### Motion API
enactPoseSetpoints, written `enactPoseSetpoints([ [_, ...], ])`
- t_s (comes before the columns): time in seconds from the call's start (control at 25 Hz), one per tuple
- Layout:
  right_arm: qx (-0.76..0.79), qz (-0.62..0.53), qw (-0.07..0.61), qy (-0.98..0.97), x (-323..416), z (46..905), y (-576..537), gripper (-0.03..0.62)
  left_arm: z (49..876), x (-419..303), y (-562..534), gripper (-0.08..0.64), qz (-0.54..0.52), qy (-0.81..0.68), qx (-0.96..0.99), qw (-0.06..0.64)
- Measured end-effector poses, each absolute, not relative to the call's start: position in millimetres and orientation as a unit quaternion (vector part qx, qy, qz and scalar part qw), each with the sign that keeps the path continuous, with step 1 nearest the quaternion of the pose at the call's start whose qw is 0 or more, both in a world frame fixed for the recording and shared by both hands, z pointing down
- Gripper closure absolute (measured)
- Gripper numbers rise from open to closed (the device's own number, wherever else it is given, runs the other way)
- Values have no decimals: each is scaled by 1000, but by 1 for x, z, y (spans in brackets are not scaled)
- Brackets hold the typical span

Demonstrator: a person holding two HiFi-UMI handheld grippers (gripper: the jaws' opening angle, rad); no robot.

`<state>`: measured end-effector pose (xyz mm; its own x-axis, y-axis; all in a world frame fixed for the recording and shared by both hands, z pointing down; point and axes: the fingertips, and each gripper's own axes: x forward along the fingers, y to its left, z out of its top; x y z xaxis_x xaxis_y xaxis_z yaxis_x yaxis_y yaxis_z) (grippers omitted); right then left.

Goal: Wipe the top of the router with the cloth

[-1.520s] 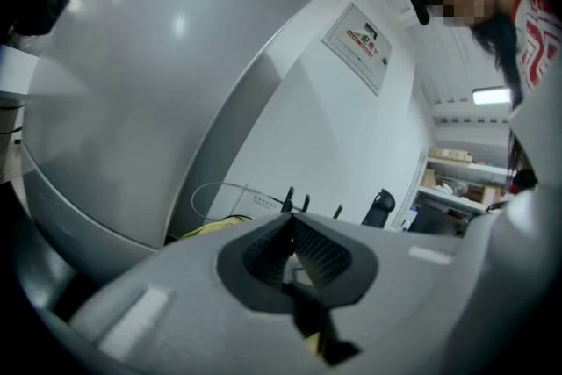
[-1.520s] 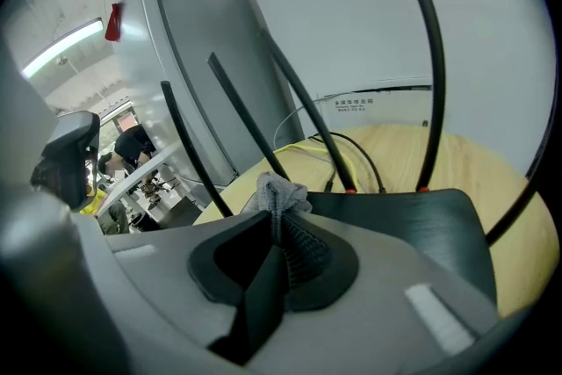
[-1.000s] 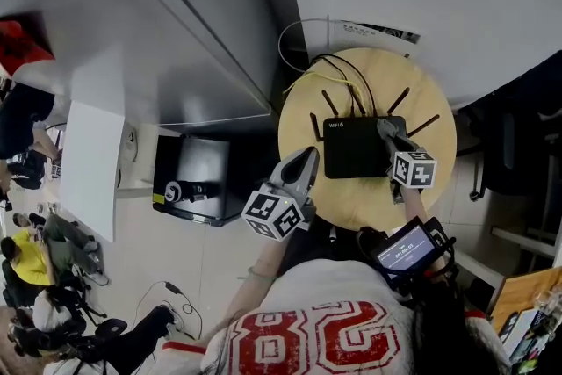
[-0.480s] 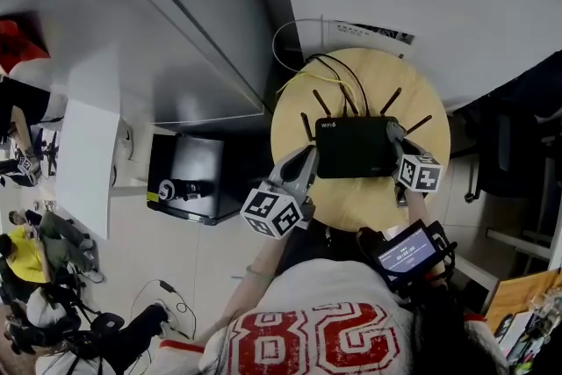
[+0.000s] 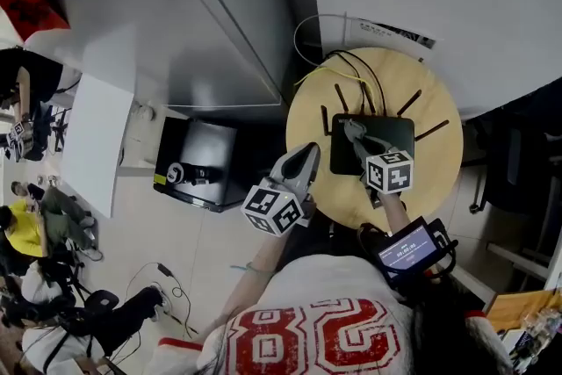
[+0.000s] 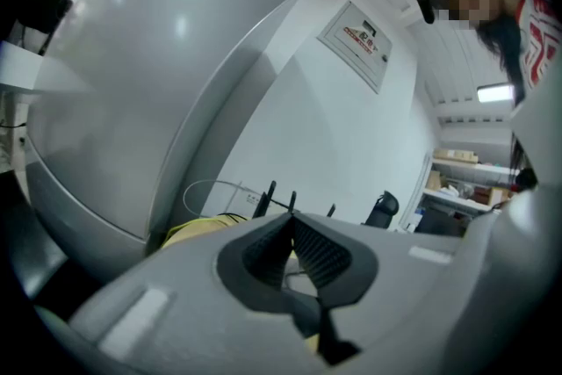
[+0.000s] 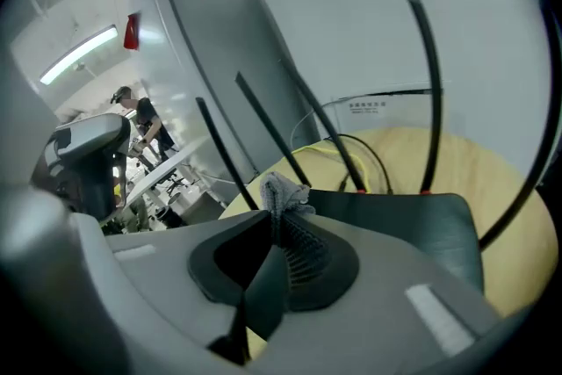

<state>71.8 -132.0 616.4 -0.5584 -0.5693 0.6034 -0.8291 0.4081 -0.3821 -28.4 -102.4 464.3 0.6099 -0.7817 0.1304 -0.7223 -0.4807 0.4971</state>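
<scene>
Round pale-wood counter (image 5: 436,182), one device on top.
Flat black plastic router (image 5: 397,136) lies on the counter, about centre and slightly toward the far side, in the right gripper view (image 7: 413,224) flush on the wood (image 7: 518,215). Its thin black stick antennas (image 5: 403,102) stand up from the far edge and both ends. Thin black cables (image 5: 357,68) and a yellow cable (image 5: 318,75) run from the router's back over the far left rim of the counter.

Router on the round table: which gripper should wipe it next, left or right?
Right. The right gripper is shut on the cloth and sits over the router. The left gripper is shut, holds nothing, and hangs beside the router near the table's edge.
</scene>
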Motion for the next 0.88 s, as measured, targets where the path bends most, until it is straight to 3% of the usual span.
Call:
enactPoseSetpoints([
  [0.48,387,340,230,-826,44,631,-111,557,454,-56,-90,558,-61,-473,842,252],
  [0.88,474,364,221,-770,119,644,-115,557,467,-29,-106,558,-52,-427,861,270],
])
